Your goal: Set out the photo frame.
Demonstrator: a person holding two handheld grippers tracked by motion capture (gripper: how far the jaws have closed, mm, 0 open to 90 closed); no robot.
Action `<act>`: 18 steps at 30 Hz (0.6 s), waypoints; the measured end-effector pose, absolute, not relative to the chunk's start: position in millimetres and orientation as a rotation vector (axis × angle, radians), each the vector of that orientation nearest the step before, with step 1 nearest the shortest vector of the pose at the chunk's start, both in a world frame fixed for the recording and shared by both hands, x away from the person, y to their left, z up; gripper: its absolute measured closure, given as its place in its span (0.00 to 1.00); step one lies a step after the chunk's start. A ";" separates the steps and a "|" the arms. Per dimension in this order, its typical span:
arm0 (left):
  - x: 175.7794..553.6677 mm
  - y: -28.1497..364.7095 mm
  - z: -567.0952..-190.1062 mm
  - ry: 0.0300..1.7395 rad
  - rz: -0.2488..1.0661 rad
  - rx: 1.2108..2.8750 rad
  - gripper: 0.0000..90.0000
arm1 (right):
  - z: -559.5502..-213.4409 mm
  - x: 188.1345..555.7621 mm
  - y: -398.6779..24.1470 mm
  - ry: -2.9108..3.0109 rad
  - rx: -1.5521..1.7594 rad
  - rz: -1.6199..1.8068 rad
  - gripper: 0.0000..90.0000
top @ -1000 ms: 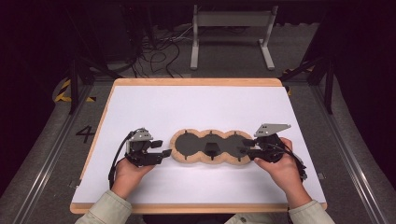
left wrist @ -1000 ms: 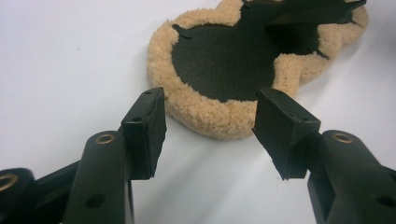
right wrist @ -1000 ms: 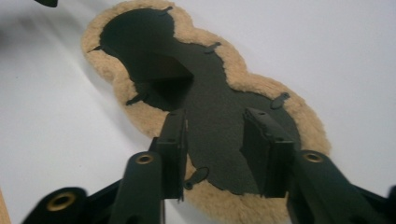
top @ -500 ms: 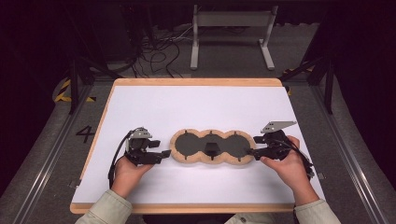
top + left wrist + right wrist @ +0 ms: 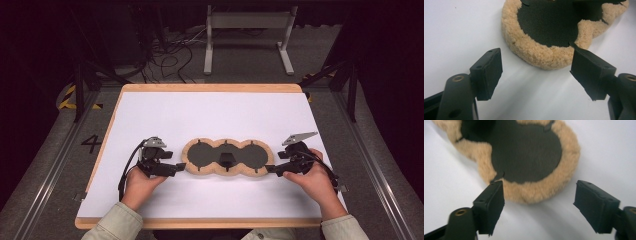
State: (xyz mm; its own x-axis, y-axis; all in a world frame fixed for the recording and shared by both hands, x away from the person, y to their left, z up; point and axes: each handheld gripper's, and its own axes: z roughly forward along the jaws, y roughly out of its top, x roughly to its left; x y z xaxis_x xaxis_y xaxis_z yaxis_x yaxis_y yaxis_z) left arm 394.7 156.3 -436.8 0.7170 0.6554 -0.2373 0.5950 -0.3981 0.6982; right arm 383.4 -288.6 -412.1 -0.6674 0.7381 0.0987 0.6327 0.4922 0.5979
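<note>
A tan fleece pad with three round black lobes lies flat on the white table top, and a small black piece sits on its middle lobe. My left gripper is at the pad's left end and my right gripper at its right end. Both are open, their jaws have just been opening, and nothing is between the pads. In the left gripper view the pad's fleece rim lies just ahead of the left gripper. In the right gripper view the pad lies just ahead of the right gripper.
The white sheet rests on a wooden board whose edge frames it. Beyond the far edge stand a metal frame and loose cables on the floor. A painted 4 marks the floor at the left.
Both grippers' jaws have spread wider and come off the pad's ends. The right hand has drawn back a little to the right and lower. The pad lies still.
</note>
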 end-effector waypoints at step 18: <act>402.2 163.2 -442.1 1.052 0.162 2.161 0.78 | -419.2 390.7 -300.7 2.498 1.204 0.774 0.84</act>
